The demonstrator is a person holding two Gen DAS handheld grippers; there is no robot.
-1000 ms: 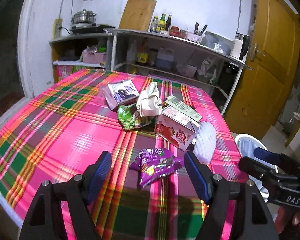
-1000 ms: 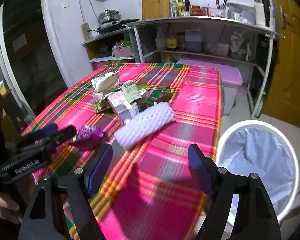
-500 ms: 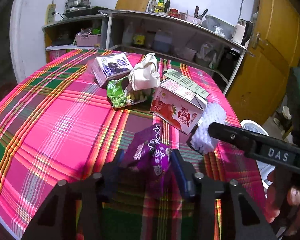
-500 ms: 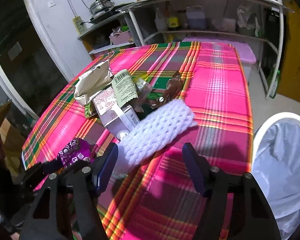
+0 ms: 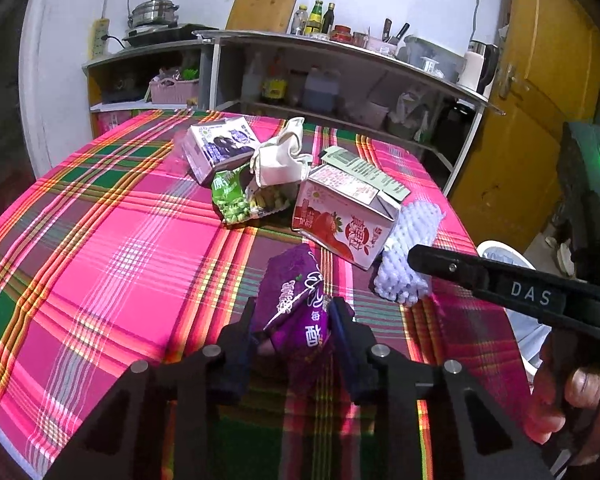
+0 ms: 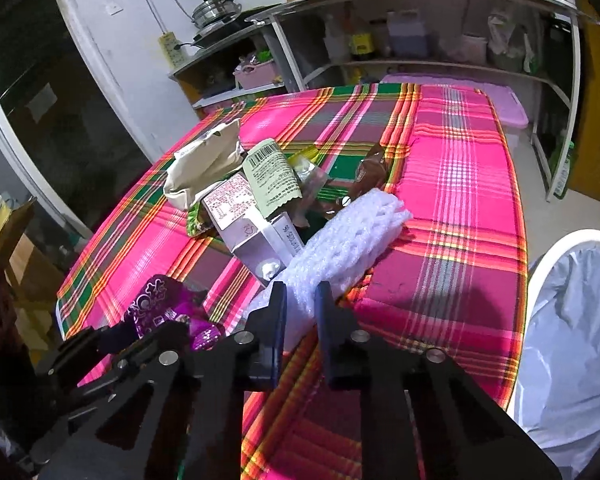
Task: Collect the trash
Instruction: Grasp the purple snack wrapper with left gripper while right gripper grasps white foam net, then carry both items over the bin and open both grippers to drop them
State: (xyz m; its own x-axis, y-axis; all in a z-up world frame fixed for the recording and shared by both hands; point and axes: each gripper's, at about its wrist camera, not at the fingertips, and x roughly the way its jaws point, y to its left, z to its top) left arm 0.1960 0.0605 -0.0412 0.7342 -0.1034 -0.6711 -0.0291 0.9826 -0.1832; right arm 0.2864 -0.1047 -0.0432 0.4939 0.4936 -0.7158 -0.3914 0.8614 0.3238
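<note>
A crumpled purple snack wrapper (image 5: 292, 280) stands up between the blue pads of my left gripper (image 5: 294, 308). Its jaws are closing and both pads press on the wrapper. Beside it to the right, a white foam net sleeve (image 6: 352, 236) lies on the plaid tablecloth (image 5: 100, 240). My right gripper (image 6: 301, 292) is shut on the near end of that sleeve. In the left wrist view the sleeve (image 5: 416, 224) leans against a strawberry milk carton (image 5: 340, 220). The right wrist view shows the purple wrapper (image 6: 156, 304) at the lower left.
Behind lie a green snack packet (image 5: 236, 200), a crumpled white paper bag (image 5: 278, 160), a purple-and-white carton (image 5: 216, 148) and a brown wrapper (image 6: 372, 172). A white bin with a pale liner (image 6: 572, 320) stands off the table's right edge. Shelves line the far wall.
Both grippers came down with their jaws wide and closed. The left one pinched the purple wrapper, which bunched up. The right one moved onto the foam sleeve and clamped its near end.
</note>
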